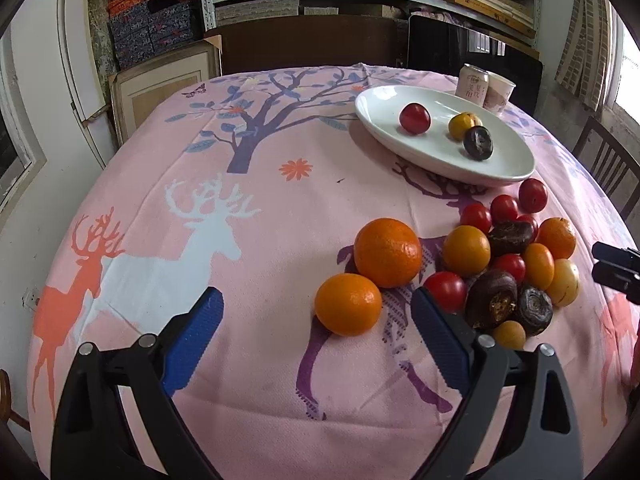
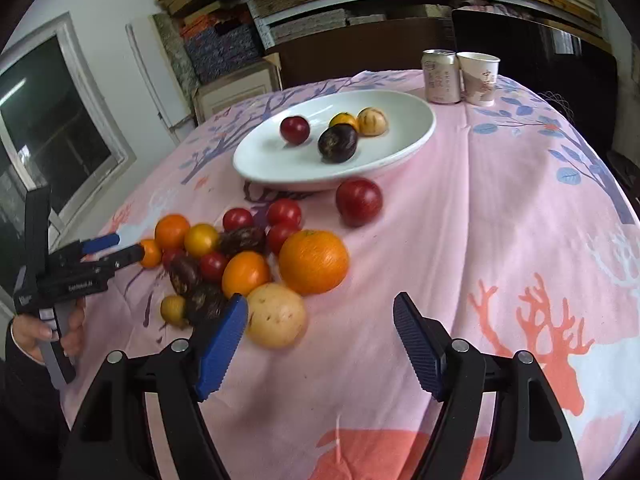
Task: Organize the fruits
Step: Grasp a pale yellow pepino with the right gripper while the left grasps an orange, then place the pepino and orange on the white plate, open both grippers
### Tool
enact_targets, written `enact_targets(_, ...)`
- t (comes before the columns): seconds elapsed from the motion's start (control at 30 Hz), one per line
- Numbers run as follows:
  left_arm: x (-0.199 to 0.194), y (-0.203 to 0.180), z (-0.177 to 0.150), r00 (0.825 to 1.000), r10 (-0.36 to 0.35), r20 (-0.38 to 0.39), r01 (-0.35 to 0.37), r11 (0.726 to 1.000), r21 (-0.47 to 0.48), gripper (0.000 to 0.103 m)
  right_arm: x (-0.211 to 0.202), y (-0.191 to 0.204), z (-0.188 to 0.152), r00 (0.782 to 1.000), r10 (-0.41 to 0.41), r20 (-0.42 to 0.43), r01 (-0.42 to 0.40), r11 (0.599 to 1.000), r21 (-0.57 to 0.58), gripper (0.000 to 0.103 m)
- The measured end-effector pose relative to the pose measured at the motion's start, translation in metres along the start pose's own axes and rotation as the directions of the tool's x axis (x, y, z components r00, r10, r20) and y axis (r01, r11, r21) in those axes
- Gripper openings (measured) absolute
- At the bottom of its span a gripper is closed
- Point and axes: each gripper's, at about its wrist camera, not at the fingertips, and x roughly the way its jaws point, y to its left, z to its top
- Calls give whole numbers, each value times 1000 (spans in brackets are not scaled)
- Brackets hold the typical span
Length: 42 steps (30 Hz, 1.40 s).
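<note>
A white oval plate holds a red plum, a small orange fruit, a dark water chestnut and, in the right wrist view, a pale yellow fruit. A pile of oranges, red tomatoes, yellow fruits and dark chestnuts lies on the pink cloth in front of it. My left gripper is open and empty, with a small orange between its fingers. My right gripper is open and empty, next to a pale round fruit.
A drink can and a paper cup stand behind the plate. A large orange and a red plum lie beside the pile. Shelves and boxes stand behind the table; a chair is at the right.
</note>
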Motion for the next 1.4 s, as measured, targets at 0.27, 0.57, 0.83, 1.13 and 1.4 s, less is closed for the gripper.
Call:
enact_targets(0.27, 18, -12, -4, 995, -69, -72, 71, 997, 28, 64, 20, 31, -4, 996, -18, -84, 11, 997, -80, 75)
enact_targets(0.57, 27, -17, -2, 994, -77, -72, 80, 996, 32, 37, 29, 33, -3, 996, -27, -89, 19, 997, -80, 43)
enact_targets(0.83, -30, -38, 23, 986, -157, 61, 152, 985, 79, 37, -32, 25, 21, 990, 47, 130, -41, 998, -53, 42)
enact_targets(1.13, 17, -93, 118, 982, -146, 120, 149, 989, -15, 37, -3, 13, 92, 957, -98, 274, 105, 994, -14, 43)
enact_targets(1.4, 85, -100, 133, 997, -81, 14, 81, 995, -57, 37, 58, -12, 112, 979, -133, 155, 127, 991, 49, 43)
